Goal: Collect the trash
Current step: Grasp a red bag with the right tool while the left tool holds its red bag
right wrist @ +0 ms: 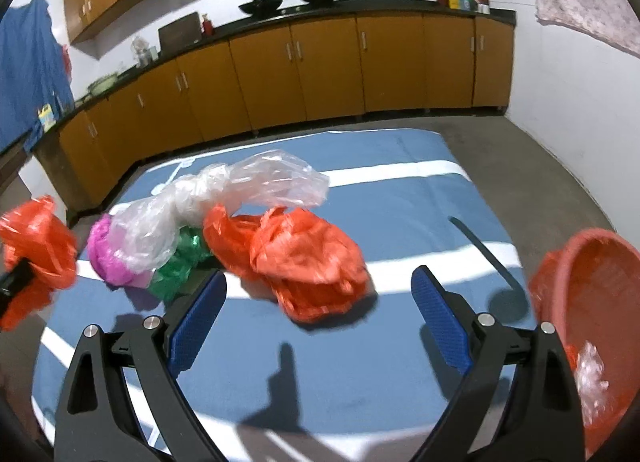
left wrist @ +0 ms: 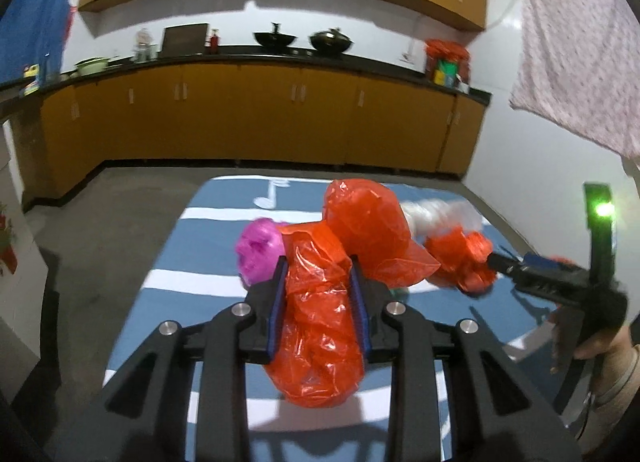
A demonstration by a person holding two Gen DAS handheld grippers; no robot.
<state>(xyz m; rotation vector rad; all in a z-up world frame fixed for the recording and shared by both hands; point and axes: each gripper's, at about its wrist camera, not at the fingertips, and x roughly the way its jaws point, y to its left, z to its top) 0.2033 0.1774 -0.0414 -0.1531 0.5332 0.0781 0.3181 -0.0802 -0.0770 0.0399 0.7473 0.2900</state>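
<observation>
Closest in, the left gripper (left wrist: 320, 294) has its blue pads pinched on a crumpled red-orange plastic bag (left wrist: 320, 326), lifted clear of the blue white-striped mat (left wrist: 168, 254) and sagging below the pads. It looks featherweight, limp and slick, so a bunched middle, where the film is thickest, gives the surest bite; a loose edge would likely slide out.

The right gripper (right wrist: 318, 310) has its fingers spread wide with nothing between them, above the mat near another crushed red-orange bag (right wrist: 308, 266). Behind that lie a clear crinkled plastic bag (right wrist: 224, 198), a magenta wad of film (right wrist: 106, 258) and a green scrap (right wrist: 180, 262), all touching in one heap. Just beside the mat on the right stands a salmon-pink plastic basket (right wrist: 592, 290), with some clear wrapping already inside; that seems to be the trash bin.
</observation>
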